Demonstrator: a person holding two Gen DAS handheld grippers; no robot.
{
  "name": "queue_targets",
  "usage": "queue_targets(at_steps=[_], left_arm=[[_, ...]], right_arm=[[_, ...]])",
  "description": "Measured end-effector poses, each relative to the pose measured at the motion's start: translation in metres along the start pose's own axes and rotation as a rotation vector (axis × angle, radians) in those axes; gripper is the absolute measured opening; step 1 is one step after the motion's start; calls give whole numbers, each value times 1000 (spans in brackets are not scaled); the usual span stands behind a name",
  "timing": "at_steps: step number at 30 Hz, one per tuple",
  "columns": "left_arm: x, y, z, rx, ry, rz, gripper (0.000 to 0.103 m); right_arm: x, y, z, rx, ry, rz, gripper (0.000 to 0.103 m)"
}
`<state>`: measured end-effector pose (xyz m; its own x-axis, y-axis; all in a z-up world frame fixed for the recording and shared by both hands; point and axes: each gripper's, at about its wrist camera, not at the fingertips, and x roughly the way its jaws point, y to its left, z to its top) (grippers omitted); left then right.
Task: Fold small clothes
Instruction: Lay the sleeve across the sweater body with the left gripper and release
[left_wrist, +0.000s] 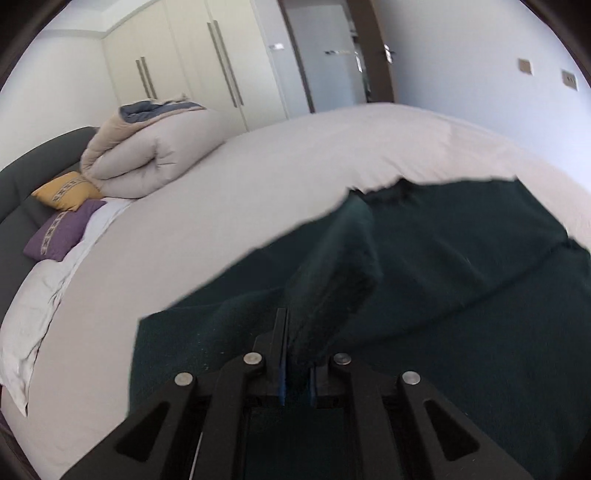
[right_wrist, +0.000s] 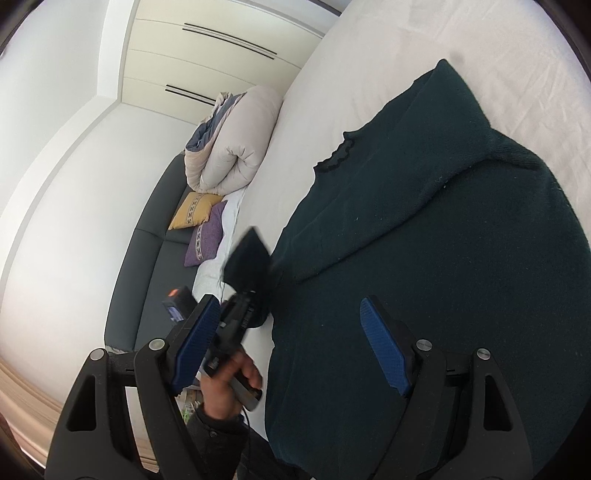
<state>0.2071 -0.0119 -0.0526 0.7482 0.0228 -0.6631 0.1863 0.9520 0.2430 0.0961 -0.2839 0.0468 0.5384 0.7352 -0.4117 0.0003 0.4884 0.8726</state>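
Dark green sweater (left_wrist: 461, 258) fold pinched in left tool (left_wrist: 297, 376), bed (left_wrist: 258, 177) beneath

**You are working in a home bedroom**

You are looking across a wide bed (left_wrist: 258, 177) that is wearing a plain pale sheet. A rolled beige duvet (left_wrist: 155, 155) is lying at its head, against a dark padded headboard (left_wrist: 22, 184). A yellow cushion (left_wrist: 66, 190) and a purple cushion (left_wrist: 59, 232) are resting beside a white pillow (left_wrist: 33, 295). Behind them, a cream built-in wardrobe (left_wrist: 192, 55) with long bar handles is filling the wall. A door (left_wrist: 325, 62) is standing next to it, and wall switches (left_wrist: 546, 74) are showing on the plain white wall.
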Motion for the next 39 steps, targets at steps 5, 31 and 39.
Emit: queue_targets(at_steps=[5, 31, 39], left_arm=[[14, -19, -28, 17, 43, 18, 13], [-37, 106, -88, -575, 22, -312, 56], [-36, 180, -84, -688, 5, -259, 39]], right_arm=[[59, -3, 17, 21, 97, -19, 77], [221, 37, 43, -169, 300, -279, 7], [170, 25, 114, -321, 156, -622, 7]])
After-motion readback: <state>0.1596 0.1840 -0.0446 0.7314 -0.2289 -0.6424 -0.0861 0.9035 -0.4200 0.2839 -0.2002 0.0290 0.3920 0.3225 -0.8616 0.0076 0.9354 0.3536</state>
